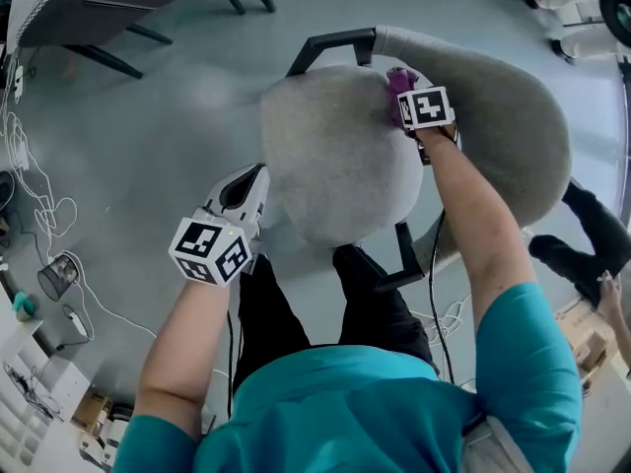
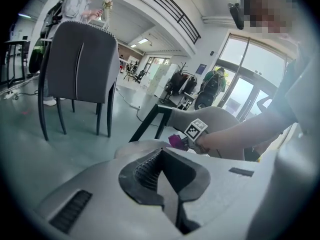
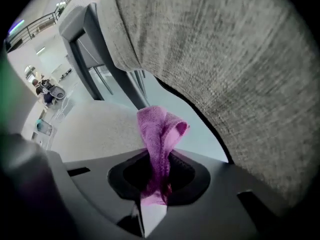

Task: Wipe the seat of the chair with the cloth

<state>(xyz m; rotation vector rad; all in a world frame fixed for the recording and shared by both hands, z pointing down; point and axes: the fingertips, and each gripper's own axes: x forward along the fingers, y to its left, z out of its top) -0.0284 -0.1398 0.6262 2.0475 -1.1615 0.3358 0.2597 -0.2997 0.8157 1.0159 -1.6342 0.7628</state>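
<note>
Two grippers, one cloth, one chair under work. Head view: my right gripper (image 1: 404, 106) is at the far edge of the seat (image 1: 330, 161), close under the backrest (image 1: 503, 116), with the cloth (image 1: 398, 81) bunched at its tip, on the seat fabric. My left gripper (image 1: 252, 177) hangs beside the seat's near-left edge; contact with it cannot be told. Seat and backrest are both light grey woven fabric; the frame is black. Left gripper view: my jaws are pressed together with nothing between them. One second chair (image 2: 82, 64), dark grey, stands on the floor beyond. Right gripper view: my jaws pinch the cloth. It is purple, a fine terry weave, folded into a narrow upright loop that leans toward the backrest.
</note>
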